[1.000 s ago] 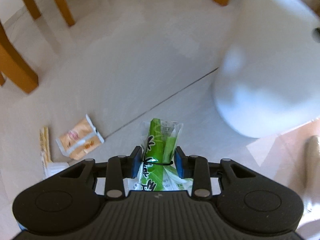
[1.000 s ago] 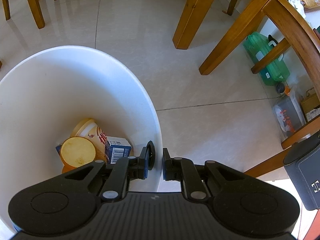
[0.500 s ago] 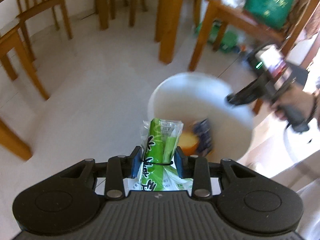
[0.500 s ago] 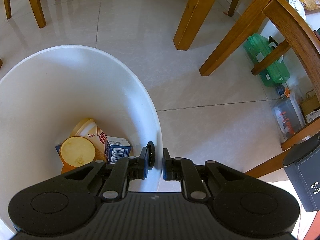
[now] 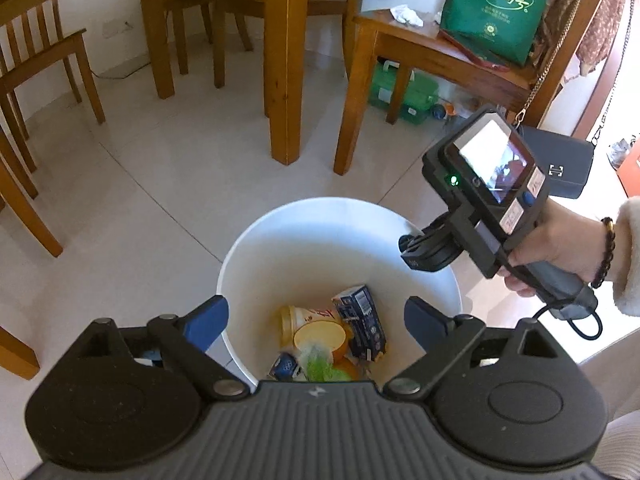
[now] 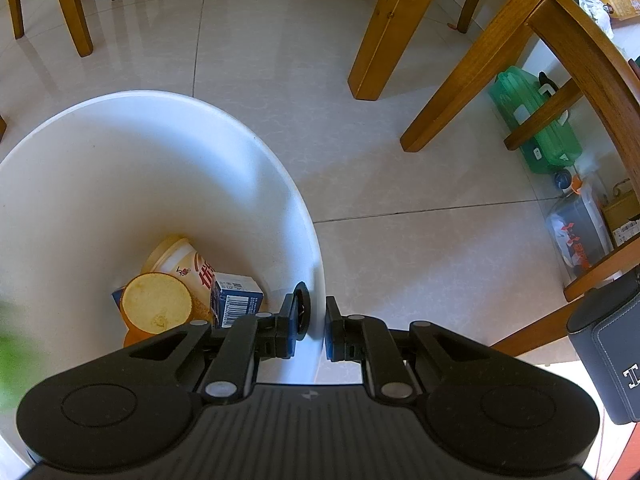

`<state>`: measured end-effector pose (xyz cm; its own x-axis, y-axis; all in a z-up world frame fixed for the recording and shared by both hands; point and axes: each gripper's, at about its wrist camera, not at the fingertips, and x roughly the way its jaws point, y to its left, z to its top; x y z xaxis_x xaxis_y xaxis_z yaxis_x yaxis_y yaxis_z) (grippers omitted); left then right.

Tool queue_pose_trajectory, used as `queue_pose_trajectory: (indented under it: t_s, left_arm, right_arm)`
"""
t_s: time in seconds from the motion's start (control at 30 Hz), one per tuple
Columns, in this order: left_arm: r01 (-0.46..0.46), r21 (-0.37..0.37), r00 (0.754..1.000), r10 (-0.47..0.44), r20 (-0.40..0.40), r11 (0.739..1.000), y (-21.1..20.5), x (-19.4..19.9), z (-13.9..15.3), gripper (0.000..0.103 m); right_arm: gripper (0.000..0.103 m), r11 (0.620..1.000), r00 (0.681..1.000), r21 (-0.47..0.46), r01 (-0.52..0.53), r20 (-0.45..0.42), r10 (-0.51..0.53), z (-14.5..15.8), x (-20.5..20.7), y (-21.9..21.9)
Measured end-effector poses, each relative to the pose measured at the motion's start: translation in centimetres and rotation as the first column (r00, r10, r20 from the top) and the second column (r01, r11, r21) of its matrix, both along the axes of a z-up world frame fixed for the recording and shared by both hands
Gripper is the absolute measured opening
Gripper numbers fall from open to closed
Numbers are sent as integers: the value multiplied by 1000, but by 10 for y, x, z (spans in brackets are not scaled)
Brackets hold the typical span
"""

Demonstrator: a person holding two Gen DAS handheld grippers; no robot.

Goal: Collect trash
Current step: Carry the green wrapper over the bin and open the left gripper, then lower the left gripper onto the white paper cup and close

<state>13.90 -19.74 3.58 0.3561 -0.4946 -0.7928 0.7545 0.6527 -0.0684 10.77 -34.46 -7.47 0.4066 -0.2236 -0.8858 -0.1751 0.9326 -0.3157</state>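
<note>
My left gripper (image 5: 316, 312) hangs above the white bin (image 5: 304, 232), its jaws opening wide with nothing pressed between them. The green wrapper (image 5: 318, 364) is a blur below them, inside the bin among a cream cup (image 5: 304, 322) and a blue carton (image 5: 360, 320). My right gripper (image 6: 314, 328) is shut on the bin's rim, one finger inside the wall (image 6: 120, 168) and one outside. Held by a hand, the right gripper (image 5: 412, 248) also shows in the left wrist view at the bin's right edge. A green blur (image 6: 12, 360) crosses the right wrist view's left edge.
Wooden table legs (image 5: 284, 80) and chairs (image 5: 48, 52) stand on the tiled floor behind the bin. A green bag (image 5: 496, 4) rests on a wooden bench, a green case (image 5: 404, 92) lies under it, and a black handbag (image 5: 560, 164) hangs at the right.
My left gripper rose from the floor to above the bin, then its jaws opened and let go of the green wrapper, which is dropping in. The right gripper has kept still on the rim.
</note>
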Motion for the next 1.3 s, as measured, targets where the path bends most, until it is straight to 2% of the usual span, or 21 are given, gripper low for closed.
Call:
queue_pose_trajectory:
  t_s: [0.27,0.47,0.73,0.9,1.1,1.3]
  left_arm:
    - [-104,8,994,104,-19,995,26,12,-3,96]
    - [-216,34,976,214,46,976,58,24,-2,101]
    - [-306,57,950,301,81,950,103,39,-17,101]
    - [-407,37,914,406,19,913,149,60,-43,101]
    - [-539,45,840,541,-33,841,203,84,-92,101]
    - [-645,105,755,652,-66,757,250,97,-152,101]
  right_arm:
    - [16,1000,1000,4,-2,0,2,-1,0,0]
    - [16,1000,1000,3,-2,0,2,-1,0,0]
    - [16,1000,1000,-1,-7,1,7,-2,0,1]
    - [16,1000,1000,-4,-11,2,11,-2,0,2]
    - [16,1000,1000,-2,-15,1,15,-2,-1,1]
    - [16,1000,1000,-2,-16,-1,16,-1,-1,1]
